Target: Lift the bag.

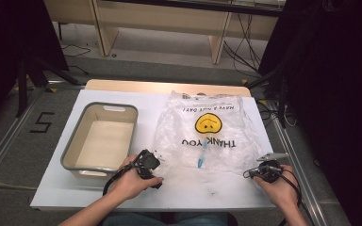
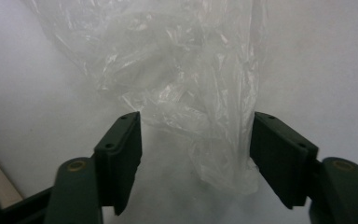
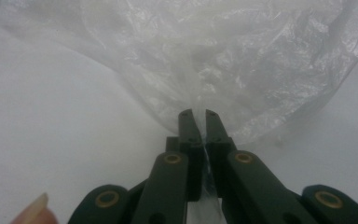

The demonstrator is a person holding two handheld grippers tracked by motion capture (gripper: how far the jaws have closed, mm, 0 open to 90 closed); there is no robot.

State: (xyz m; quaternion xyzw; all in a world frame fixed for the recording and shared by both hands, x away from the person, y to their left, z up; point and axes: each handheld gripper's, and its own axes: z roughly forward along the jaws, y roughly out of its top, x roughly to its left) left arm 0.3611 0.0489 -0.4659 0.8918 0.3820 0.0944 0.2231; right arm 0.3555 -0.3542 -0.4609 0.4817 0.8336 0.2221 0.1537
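At the table's near edge, my right gripper (image 3: 198, 114) pinches the plastic bag (image 1: 205, 134)'s right corner; my left gripper (image 2: 196, 140) gapes wide around the left corner, not yet gripping. Lifting remains.

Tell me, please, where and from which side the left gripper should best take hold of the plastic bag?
Probably the near left corner of the plastic bag, approached from the person's side along the table. A crumpled flap of film already lies between the open jaws of the left gripper, thin enough to pinch. The right gripper is shut on the opposite near corner, so the two grips would match.
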